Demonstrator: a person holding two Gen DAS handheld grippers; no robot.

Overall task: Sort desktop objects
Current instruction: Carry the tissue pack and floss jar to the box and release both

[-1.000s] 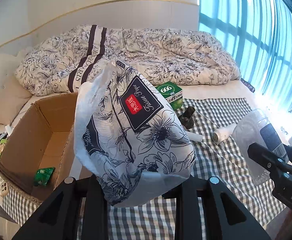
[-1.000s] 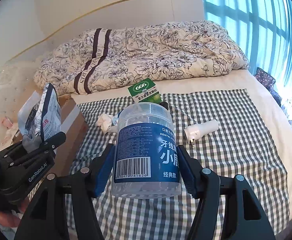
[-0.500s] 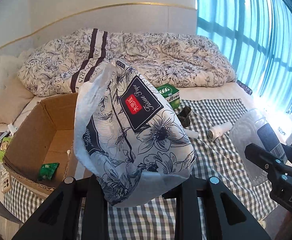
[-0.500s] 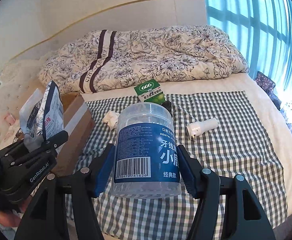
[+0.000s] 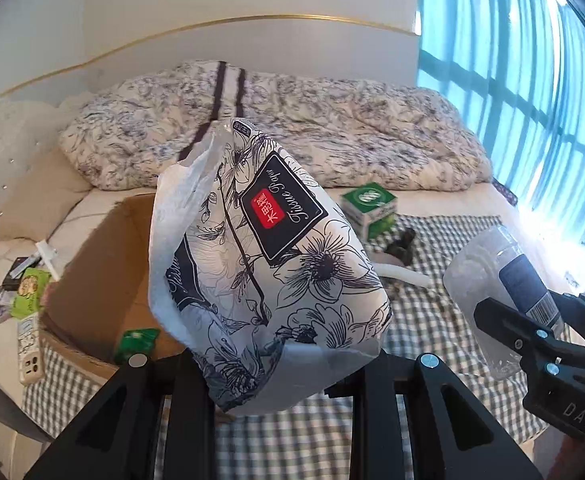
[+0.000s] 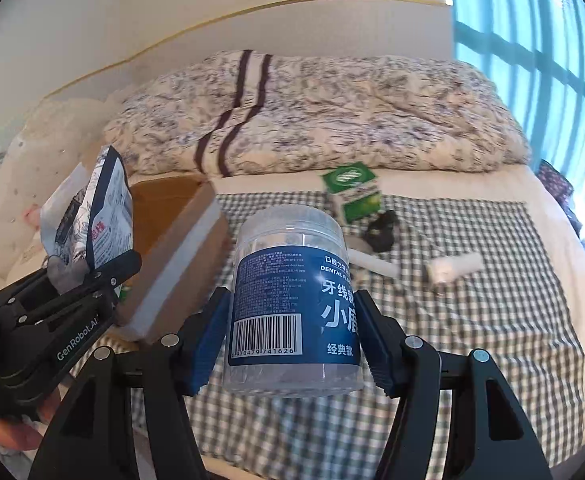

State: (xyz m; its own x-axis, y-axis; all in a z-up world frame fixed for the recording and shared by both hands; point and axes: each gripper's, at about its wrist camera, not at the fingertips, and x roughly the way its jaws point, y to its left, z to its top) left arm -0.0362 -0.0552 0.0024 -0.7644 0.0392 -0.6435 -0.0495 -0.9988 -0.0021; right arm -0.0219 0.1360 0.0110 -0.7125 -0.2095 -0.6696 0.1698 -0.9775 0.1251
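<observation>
Both grippers are rising, fingers squeezing the flowery tissue pack (image 5: 268, 276) and clear floss jar (image 6: 292, 308); next, dropping them into the brown cardboard box (image 5: 100, 276).

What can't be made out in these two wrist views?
- Left wrist view: the tissue pack hides the left gripper's contact and part of the cardboard box floor.
- Right wrist view: the box interior is hidden by its own wall.
- Right wrist view: the dental floss jar, clamped by the right gripper, has blurred small print.
- Both views: the small black object is too blurred to identify.
</observation>
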